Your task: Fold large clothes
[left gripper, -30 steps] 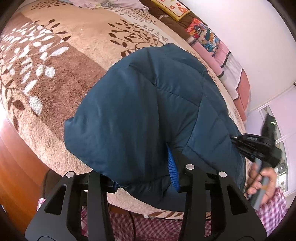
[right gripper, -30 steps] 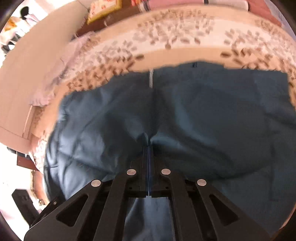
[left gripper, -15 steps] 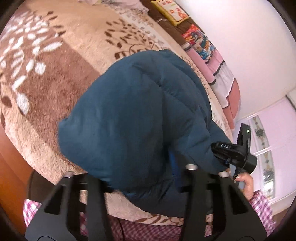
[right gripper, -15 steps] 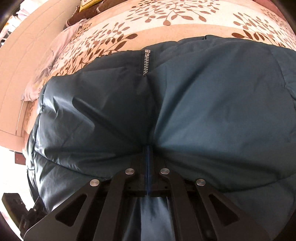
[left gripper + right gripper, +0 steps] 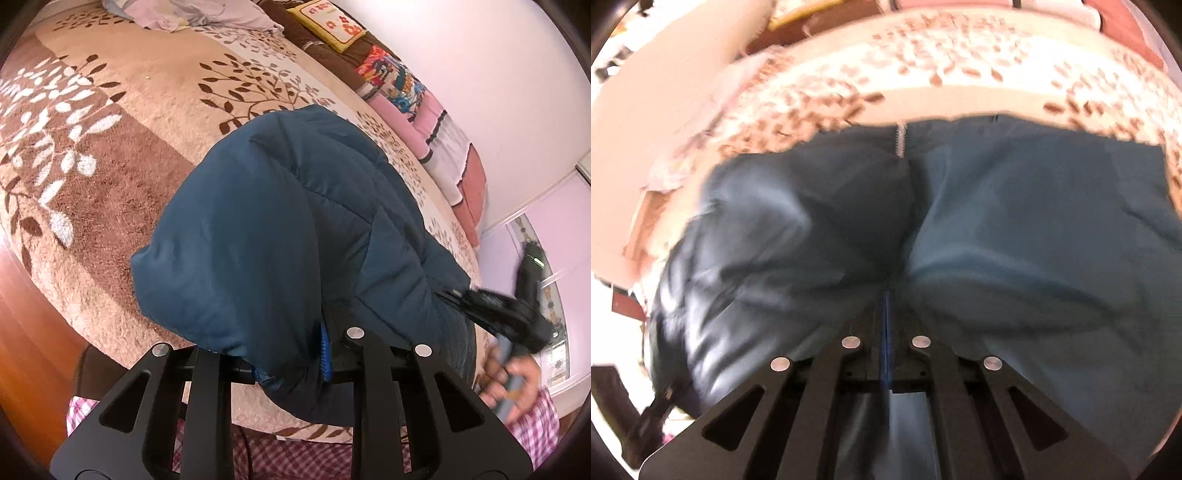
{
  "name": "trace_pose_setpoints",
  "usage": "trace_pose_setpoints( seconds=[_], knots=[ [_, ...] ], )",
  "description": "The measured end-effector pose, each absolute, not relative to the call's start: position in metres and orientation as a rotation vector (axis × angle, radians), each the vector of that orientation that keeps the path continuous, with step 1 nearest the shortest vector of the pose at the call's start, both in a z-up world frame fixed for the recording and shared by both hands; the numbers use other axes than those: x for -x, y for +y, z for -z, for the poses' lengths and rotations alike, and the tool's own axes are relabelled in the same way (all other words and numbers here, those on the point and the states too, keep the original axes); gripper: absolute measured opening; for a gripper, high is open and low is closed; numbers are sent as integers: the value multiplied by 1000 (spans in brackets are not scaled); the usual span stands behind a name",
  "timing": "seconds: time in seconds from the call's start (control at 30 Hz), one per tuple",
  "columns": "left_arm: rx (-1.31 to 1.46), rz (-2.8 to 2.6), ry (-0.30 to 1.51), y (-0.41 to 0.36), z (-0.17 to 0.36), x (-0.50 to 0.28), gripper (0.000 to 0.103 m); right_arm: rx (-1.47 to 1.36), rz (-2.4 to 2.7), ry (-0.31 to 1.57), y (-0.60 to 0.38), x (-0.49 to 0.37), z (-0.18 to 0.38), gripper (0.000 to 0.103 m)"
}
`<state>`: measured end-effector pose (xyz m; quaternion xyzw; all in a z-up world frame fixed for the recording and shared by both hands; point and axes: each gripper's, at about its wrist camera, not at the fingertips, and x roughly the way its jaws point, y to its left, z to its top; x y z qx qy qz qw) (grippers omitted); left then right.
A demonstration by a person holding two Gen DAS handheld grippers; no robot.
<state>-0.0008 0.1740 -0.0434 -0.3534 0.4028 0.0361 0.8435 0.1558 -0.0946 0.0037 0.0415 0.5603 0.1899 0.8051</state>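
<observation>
Right wrist view: my right gripper (image 5: 886,306) is clamped tight on the teal puffer jacket (image 5: 1015,221), zipper (image 5: 900,142) at its far edge. Left view: my left gripper (image 5: 273,354) stands wide, jacket hem bunched between fingers, over the leaf-patterned bedspread (image 5: 110,147).

Daylight was bright and soft in both fisheye views, which bent strongly toward dark round rims. The left wrist view was sharp except the smeared black right gripper (image 5: 491,306). The right wrist view was motion-blurred throughout, its upper-left corner washed out, with sheen on the padded dark-blue jacket (image 5: 1015,221).
</observation>
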Motion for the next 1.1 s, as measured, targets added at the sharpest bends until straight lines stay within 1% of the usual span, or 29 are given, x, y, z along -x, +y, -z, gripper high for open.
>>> trace_pose_setpoints(
  seconds=[0.07, 0.13, 0.3, 0.43, 0.57, 0.73, 0.9, 1.0, 1.1],
  knots=[
    [739, -73, 844, 173, 41, 1, 22, -81, -444, 1168, -107, -134, -20, 0],
    [729, -72, 841, 172, 40, 2, 21, -78, -469, 1174, -118, -115, -25, 0],
    [723, -71, 840, 170, 37, 1, 21, -67, -535, 1264, -125, -76, -7, 1],
    [708, -52, 832, 167, 33, 2, 21, -60, -518, 1323, -114, -79, 21, 1],
    [658, -21, 808, 158, 23, 5, 20, 9, -502, 1357, -100, -91, 51, 1],
    [618, -3, 784, 151, 12, 7, 20, -11, -494, 1370, -99, -100, 59, 0],
    [613, -11, 774, 154, 6, 8, 20, -72, -476, 1336, -112, -94, 46, 1],
    [607, -11, 769, 153, 4, 10, 19, -58, -537, 1275, -117, -72, 20, 1],
    [602, -10, 758, 150, 1, 11, 19, -38, -607, 1281, -117, -49, 9, 1]
  ],
)
